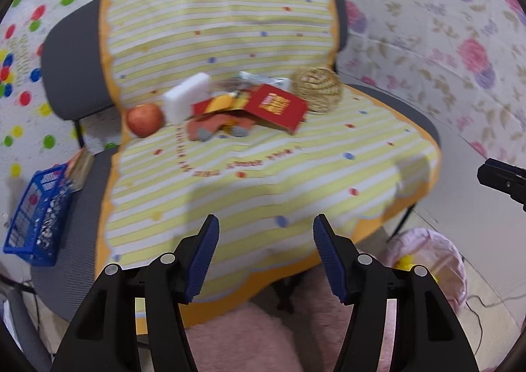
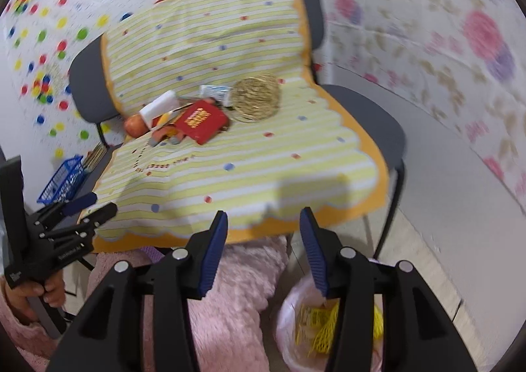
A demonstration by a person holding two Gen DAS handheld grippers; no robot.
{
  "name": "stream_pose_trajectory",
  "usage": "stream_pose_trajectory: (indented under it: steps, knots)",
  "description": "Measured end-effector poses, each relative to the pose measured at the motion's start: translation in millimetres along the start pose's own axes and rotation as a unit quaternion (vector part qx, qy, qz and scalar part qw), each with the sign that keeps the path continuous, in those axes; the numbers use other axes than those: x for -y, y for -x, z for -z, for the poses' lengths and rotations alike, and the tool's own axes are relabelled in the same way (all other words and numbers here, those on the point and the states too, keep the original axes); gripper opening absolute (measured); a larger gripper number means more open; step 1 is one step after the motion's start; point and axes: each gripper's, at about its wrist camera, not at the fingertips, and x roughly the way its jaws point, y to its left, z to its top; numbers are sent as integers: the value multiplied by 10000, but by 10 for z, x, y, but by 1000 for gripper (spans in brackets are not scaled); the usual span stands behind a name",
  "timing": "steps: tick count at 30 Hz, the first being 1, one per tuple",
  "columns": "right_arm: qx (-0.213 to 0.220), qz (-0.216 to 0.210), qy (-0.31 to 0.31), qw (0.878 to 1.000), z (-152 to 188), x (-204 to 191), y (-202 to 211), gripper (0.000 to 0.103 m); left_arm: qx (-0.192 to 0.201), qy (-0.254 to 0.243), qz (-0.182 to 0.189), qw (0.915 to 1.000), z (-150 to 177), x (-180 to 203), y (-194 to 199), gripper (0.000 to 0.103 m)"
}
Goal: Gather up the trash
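Both grippers hang over the front edge of a chair (image 1: 69, 59) draped in a striped cloth (image 1: 263, 174), the trash heaped at the back of the seat. Our left gripper (image 1: 266, 253) has its jaws spread wide and holds nothing; our right gripper (image 2: 264, 248) is likewise wide apart and empty, poised above a lined bin (image 2: 289, 316) on the floor by the chair's right front leg.

The pile sits well apart from both grippers. A red packet (image 1: 279, 107) lies flat and tilted over crumpled orange wrappers (image 1: 217, 125); a pale wrapper (image 1: 263, 79) pokes out behind it. Around these are an apple (image 1: 144, 119), a white block (image 1: 187, 96) leaning on the heap, and a woven ball (image 1: 317, 89) just right of the packet. We judge these three not to be trash.

The step in hand, as we read it, is the reach for the next piece. We would do well to go for the red packet's raised near edge, coming in low along the cloth so one finger slides under it. Closing from above risks pinching cloth or dragging the orange wrappers along. The packet looks like thin, stiff card, light and likely to bend under a hard squeeze. The bin already holds yellow netting (image 2: 323, 332), so the drop is a short swing to the right.
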Motion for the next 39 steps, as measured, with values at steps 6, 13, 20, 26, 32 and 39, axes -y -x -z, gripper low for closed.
stream_pose_trajectory:
  steps: [6, 13, 20, 26, 32, 39]
  knots:
    - [-8, -137, 436, 9990, -307, -312, -289, 49, 148, 479, -472, 9976, -156, -483, 21, 63]
    - [69, -211, 825, 9963, -600, -569, -582, 51, 231, 806, -811, 9932, -298, -852, -7, 63]
    - [-23, -283, 1102, 9935, -786, -859, -1032, 52, 168, 1032, -873, 9907, -457, -1082, -273, 63]
    - [-201, -270, 1316, 9907, -897, -1085, -1491, 52, -2, 1073, -872, 9904, -558, -1202, -584, 63]
    - [-353, -5, 1754, 9839, -1019, -1265, -1928, 63, -37, 1006, -871, 9911, -682, -1278, -795, 63]
    - [-399, 594, 2321, 9701, -1076, -1392, -2312, 65, -49, 1063, -869, 9905, -824, -1362, -985, 63]
